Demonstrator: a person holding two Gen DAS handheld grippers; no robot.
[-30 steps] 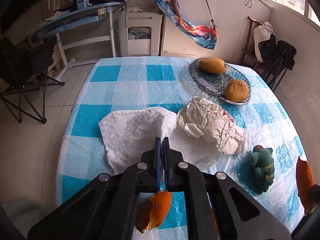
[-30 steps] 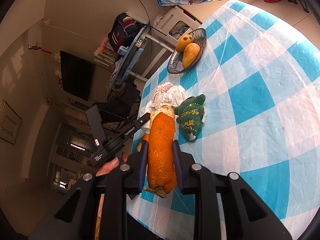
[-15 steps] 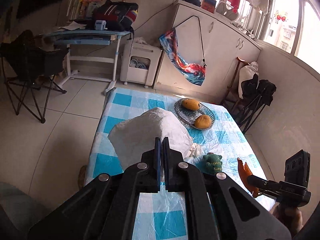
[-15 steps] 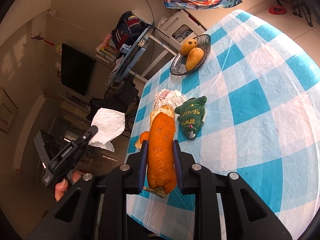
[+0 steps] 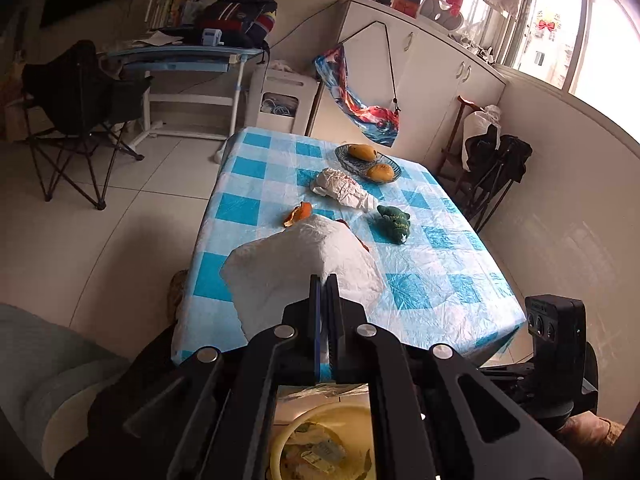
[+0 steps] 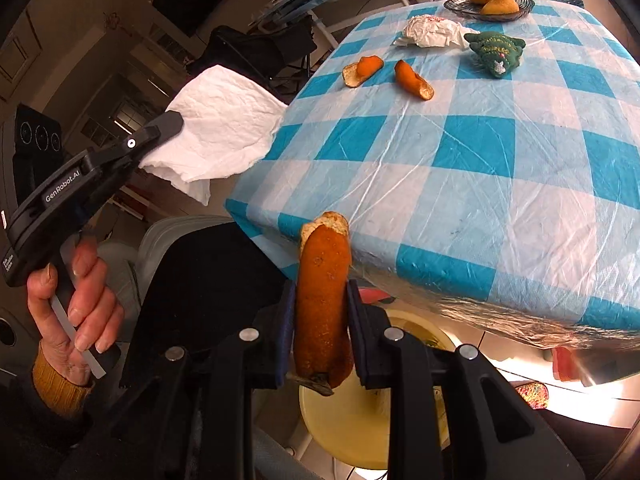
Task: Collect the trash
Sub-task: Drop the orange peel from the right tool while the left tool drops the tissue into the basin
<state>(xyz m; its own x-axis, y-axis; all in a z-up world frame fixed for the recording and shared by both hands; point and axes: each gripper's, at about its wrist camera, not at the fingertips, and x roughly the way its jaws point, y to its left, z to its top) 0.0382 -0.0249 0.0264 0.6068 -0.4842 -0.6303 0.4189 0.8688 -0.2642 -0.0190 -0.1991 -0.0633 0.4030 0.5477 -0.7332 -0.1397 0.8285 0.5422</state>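
Left gripper (image 5: 323, 280) pinching a white tissue (image 5: 296, 264), held off the table; right gripper (image 6: 320, 300) clamped on an orange peel (image 6: 322, 304) — above a yellow bin (image 6: 360, 420)

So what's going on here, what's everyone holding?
A person is clearing trash off the checked table. The left gripper is shut on a white tissue, the right gripper on an orange peel, both off the table's edge above a yellow bin. Two peels and a crumpled wrapper remain.
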